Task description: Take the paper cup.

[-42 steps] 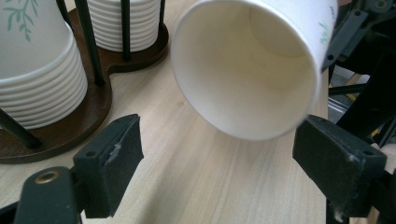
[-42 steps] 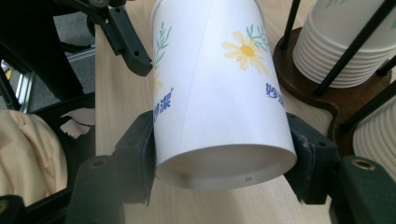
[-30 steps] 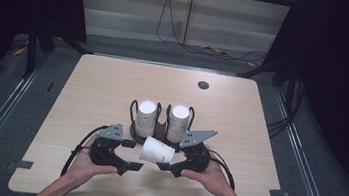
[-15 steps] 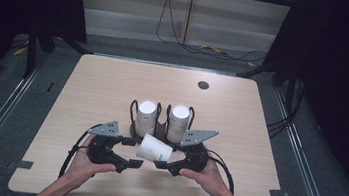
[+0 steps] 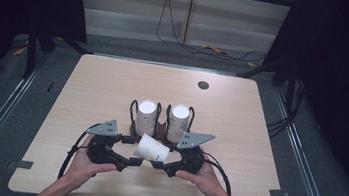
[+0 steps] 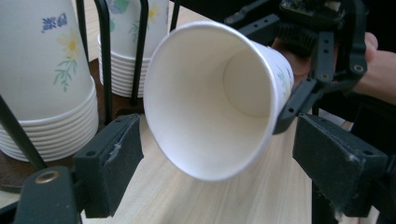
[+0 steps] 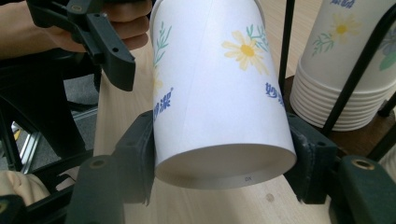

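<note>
Paper cup (image 7: 219,88) clamped sideways in right gripper (image 7: 219,158), left gripper (image 6: 215,154) open.

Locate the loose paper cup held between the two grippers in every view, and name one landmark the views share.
High view: the paper cup lies tilted at lower centre, just in front of the cup stacks.
Left gripper view: centre, its open mouth facing the camera.
Right gripper view: centre, base toward the camera, clamped between the jaws.
Shared landmark: the cup stacks in the black wire rack.
</note>
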The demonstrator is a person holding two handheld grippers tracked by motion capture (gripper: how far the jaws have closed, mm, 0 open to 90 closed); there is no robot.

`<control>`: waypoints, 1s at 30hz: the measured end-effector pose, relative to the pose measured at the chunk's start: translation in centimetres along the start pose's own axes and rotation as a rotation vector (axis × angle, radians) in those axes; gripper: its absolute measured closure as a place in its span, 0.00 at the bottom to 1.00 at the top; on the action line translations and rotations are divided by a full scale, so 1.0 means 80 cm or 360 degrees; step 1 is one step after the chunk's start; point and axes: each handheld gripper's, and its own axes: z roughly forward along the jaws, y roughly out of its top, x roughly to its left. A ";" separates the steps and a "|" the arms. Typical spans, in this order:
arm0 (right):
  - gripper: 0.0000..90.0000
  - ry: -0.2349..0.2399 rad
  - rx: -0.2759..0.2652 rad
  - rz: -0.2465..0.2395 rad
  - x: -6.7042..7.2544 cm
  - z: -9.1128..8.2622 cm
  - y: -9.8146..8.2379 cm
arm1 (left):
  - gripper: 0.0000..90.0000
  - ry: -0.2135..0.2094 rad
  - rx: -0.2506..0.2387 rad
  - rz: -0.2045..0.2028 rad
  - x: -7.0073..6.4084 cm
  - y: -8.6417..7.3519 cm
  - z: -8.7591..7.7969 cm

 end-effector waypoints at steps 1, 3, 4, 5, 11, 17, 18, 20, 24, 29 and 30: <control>0.41 0.0003 0.0000 -0.0005 0.001 0.001 0.000 | 0.17 -0.0001 -0.0009 -0.0005 0.000 0.000 0.000; 0.41 0.0015 0.0007 -0.0021 0.002 0.004 -0.001 | 0.18 -0.0010 -0.0027 -0.0015 0.001 0.000 0.000; 0.41 0.0018 0.0000 -0.0022 0.003 0.005 -0.001 | 0.18 -0.0008 -0.0041 -0.0021 0.001 0.000 -0.001; 0.41 0.0026 -0.0006 -0.0016 0.004 0.007 -0.001 | 0.18 -0.0018 -0.0057 -0.0029 0.002 -0.001 -0.001; 0.41 0.0050 -0.0063 0.0017 0.002 0.008 -0.002 | 0.20 -0.0014 -0.0104 -0.0033 0.001 0.000 -0.002; 0.41 0.0053 -0.0108 0.0041 0.001 0.005 -0.001 | 0.20 -0.0025 -0.0140 -0.0084 0.004 0.001 -0.003; 0.41 0.0056 -0.0110 0.0042 0.001 0.006 -0.001 | 0.20 -0.0028 -0.0148 -0.0090 0.004 0.001 -0.002; 0.40 0.0056 -0.0113 0.0034 0.002 0.007 -0.001 | 0.20 -0.0035 -0.0152 -0.0087 0.004 0.002 -0.002; 0.40 0.0062 -0.0123 0.0023 0.003 0.008 -0.001 | 0.18 -0.0028 -0.0133 -0.0063 0.002 0.003 0.001; 0.41 0.0077 -0.0126 0.0005 0.004 0.009 -0.001 | 0.16 -0.0066 -0.0124 -0.0092 0.002 0.003 0.004; 0.41 0.0077 -0.0128 0.0002 0.004 0.009 -0.001 | 0.16 -0.0085 -0.0123 -0.0105 0.003 0.003 0.005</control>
